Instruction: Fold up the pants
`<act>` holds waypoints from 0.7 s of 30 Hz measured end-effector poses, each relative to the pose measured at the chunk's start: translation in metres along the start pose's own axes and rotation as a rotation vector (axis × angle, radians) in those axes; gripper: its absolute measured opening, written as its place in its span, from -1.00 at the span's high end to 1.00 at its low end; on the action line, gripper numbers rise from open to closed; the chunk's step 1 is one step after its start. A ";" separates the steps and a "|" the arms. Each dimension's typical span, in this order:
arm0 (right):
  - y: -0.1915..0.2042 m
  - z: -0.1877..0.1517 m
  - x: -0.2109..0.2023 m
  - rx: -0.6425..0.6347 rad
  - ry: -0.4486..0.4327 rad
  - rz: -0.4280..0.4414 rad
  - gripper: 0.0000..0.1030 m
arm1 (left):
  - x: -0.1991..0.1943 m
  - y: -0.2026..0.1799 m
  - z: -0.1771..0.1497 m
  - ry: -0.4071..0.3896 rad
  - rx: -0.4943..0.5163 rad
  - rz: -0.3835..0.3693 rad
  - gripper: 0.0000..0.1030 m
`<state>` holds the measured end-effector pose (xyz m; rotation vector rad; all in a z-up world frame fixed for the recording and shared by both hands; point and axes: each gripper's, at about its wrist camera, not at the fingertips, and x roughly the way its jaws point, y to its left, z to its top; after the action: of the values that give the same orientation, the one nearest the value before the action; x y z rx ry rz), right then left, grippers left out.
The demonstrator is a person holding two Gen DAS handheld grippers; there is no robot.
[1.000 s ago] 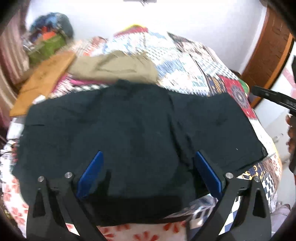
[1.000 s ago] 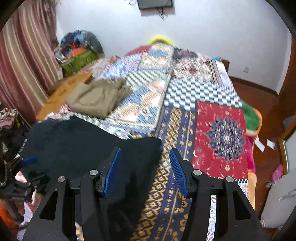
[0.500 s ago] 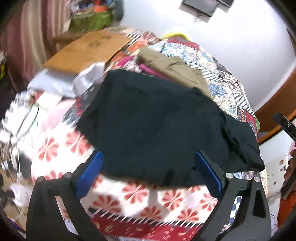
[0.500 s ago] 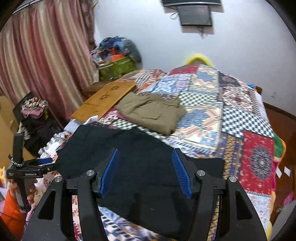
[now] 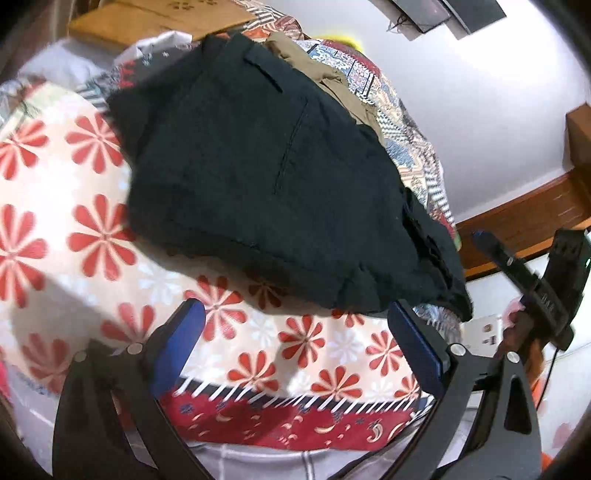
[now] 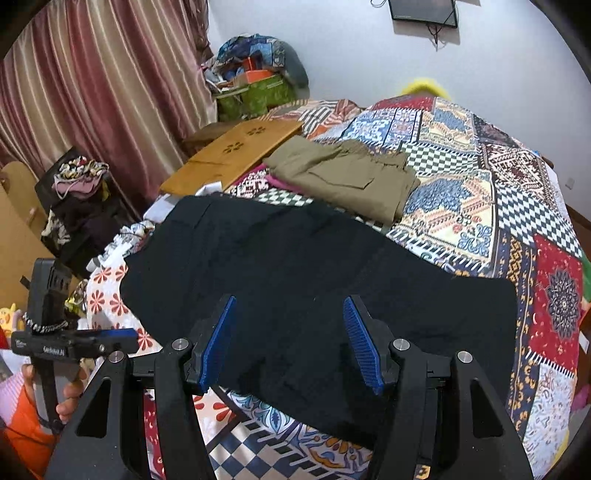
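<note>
The left gripper (image 5: 295,350) stands wide open with nothing between its blue pads. It hangs over the flowered sheet (image 5: 85,236) at the near edge of the bed, just short of the hem of the dark pants (image 5: 266,173). No cloth touches either finger.

The right gripper (image 6: 290,343) has its jaws parted about halfway; they have just been opening a little, and nothing is caught between them. It hovers above the pants (image 6: 314,280), whose dark cloth shows in the gap, but the pads do not press on it.

The pants lie flat across the near part of the bed, spread wide, one end reaching over the flowered sheet and the other over the patchwork quilt (image 6: 491,206). A seam and a pocket flap show on the upper face in the left wrist view.

Just beyond the pants, a folded pair of olive-brown trousers (image 6: 343,177) rests on the quilt. Beside it, a wooden board (image 6: 232,155) lies at the bed's edge. Striped curtains (image 6: 99,85) hang on the far side, and a pile of bags (image 6: 258,77) sits in the corner. A dark screen (image 6: 423,11) is fixed high on the white wall.
</note>
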<state>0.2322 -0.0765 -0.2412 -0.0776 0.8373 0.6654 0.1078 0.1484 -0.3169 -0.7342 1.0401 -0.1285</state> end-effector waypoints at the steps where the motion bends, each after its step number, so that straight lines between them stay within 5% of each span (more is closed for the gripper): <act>1: 0.001 -0.001 0.000 -0.002 0.002 -0.002 -0.09 | 0.004 -0.001 0.004 -0.003 -0.004 -0.008 -0.95; 10: -0.001 -0.004 0.009 0.007 0.026 0.002 -0.09 | 0.027 -0.010 0.036 -0.052 -0.013 0.016 -0.95; 21: -0.011 -0.014 0.027 0.028 0.082 0.001 -0.09 | 0.042 -0.053 0.054 -0.208 0.088 0.256 -0.90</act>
<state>0.2421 -0.0756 -0.2714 -0.0798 0.9250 0.6547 0.1863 0.1164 -0.2995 -0.5177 0.9143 0.1206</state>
